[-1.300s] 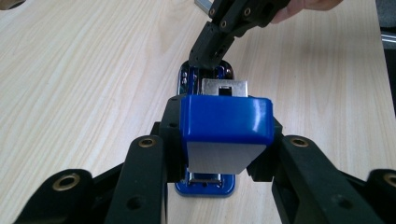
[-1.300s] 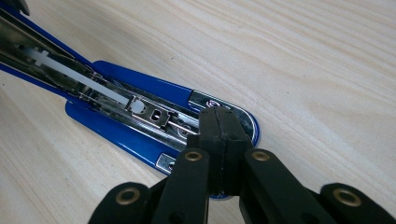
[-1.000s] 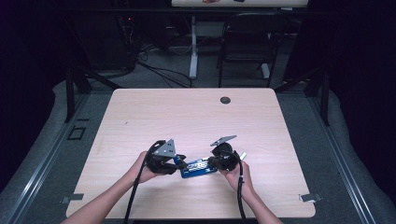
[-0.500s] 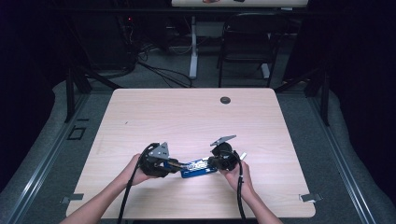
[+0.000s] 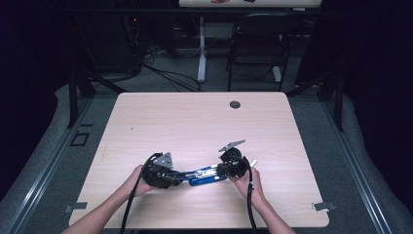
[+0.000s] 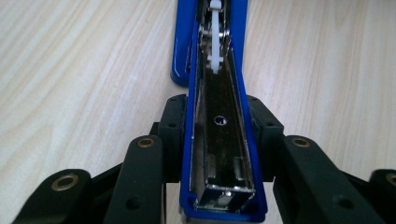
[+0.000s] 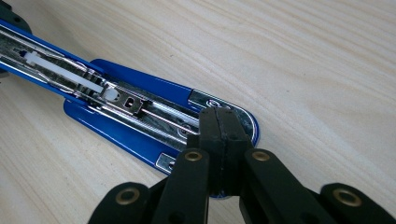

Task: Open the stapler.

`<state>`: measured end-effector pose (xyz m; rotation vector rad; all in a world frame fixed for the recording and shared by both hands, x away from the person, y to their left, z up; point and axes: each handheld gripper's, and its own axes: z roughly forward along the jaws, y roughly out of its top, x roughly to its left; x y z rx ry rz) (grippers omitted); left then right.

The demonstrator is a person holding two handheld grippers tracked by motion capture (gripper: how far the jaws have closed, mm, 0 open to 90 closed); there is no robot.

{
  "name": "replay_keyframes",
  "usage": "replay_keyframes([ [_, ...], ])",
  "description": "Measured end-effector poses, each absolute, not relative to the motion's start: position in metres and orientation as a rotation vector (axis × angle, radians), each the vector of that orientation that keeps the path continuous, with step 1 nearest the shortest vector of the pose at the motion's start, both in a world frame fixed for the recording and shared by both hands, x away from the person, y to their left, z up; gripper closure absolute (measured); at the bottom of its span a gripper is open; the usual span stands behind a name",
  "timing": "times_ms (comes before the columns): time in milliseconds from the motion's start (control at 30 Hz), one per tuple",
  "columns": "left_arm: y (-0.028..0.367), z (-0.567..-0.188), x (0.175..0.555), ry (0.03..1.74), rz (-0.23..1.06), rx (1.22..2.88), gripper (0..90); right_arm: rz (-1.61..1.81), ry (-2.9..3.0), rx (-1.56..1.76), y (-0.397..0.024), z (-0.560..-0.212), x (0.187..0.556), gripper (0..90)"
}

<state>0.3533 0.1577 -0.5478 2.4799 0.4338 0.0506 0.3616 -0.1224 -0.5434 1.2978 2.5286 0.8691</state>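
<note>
Compared with the frame a second earlier, the left gripper (image 5: 163,171) is sitting lower and a little nearer the table's front edge, while the right gripper (image 5: 233,163) is keeping the same spot. The blue stapler (image 5: 207,175) is lying where it did, near the front of the wooden table (image 5: 195,122).

Going from left to right in the high view: the person's left hand (image 5: 136,179) is holding the left gripper, whose jaws are clamping the sides of the stapler's swung-open top arm (image 6: 223,140); the left gripper view is showing the pads pressing both blue flanks, with the metal staple channel facing up between them. Next, the stapler's base (image 7: 140,119) is lying flat on the table. At the right, the right gripper's jaws are standing fully closed, pad against pad, with their tips bearing down on the metal end of the base.

Counted: one stapler, two grippers, two hands, one table, one dark round grommet (image 5: 235,104) near the far edge.
</note>
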Motion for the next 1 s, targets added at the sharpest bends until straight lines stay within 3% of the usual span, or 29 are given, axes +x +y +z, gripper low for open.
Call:
replay_keyframes([
  [533, 0.153, -0.558, 0.368, 0.451, 0.051, 2.516, 63.2, 0.821, 2.551, 1.361, -0.122, -0.540, 0.367, 90.0],
  [1000, 0.155, -0.556, 0.376, 0.365, 0.038, 2.511, 63.8, 0.895, 2.542, 1.346, -0.127, -0.535, 0.366, 90.0],
])
